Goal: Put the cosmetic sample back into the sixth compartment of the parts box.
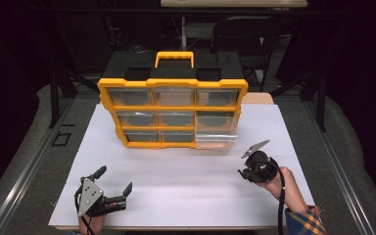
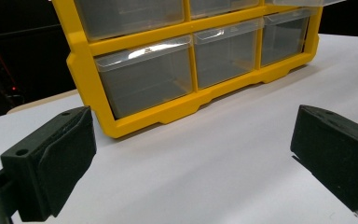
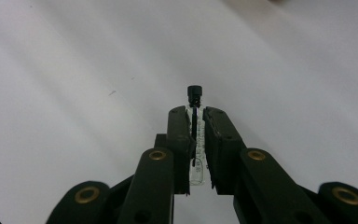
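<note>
White board [image 1: 186, 186] covered the desk, bare between my hands and the yellow organizer [image 1: 173, 105] at its far half. Its clear plastic drawers looked empty; the lower right one stood pulled out. Left tongs [image 1: 113, 179] gaped wide, holding nothing. Right tongs [image 3: 196, 128] pinched a slim glass vial [image 3: 195, 105], black-capped.

Person's left hand [image 1: 89, 223] mostly cut off by bottom edge of high view, right sleeve [image 1: 305, 221] cut there too. Drawer cabinet [image 2: 177, 60] cropped at top in left gripper view, upper rows lost. Small clear vial [image 3: 196, 140] mostly hidden between the right gripper [image 3: 196, 122] jaws; only black cap and lower end show, markings too small to read. Drawer contents can't tell.
</note>
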Available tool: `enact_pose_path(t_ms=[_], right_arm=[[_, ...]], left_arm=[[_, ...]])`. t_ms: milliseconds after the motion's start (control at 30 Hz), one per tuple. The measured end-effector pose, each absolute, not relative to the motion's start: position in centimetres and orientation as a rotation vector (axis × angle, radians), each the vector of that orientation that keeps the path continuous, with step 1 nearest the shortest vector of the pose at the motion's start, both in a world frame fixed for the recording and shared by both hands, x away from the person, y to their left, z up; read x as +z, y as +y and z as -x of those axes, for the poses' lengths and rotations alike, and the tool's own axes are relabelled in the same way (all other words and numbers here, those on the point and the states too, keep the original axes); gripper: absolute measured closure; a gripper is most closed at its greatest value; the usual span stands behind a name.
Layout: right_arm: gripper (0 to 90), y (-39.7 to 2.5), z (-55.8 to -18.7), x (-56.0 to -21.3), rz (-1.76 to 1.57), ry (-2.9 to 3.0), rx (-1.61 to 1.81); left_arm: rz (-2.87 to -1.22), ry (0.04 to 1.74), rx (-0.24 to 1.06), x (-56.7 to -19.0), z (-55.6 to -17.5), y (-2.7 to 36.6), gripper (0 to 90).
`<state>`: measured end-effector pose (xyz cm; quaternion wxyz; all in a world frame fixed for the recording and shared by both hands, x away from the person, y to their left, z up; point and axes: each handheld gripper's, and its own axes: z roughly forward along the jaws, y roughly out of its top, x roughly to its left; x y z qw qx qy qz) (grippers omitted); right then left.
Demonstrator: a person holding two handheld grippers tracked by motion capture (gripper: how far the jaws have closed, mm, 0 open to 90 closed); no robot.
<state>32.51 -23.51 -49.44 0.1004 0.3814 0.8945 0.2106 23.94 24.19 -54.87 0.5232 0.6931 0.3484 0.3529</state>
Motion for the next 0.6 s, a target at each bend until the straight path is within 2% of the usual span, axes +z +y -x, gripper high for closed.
enact_pose_path(t_ms=[600], right_arm=[[81.0,-25.0,-33.5,-48.8,-1.183,2.631,0.567]], left_arm=[[-1.661,0.832,0.843,-54.9,-24.0,24.1,0.1]])
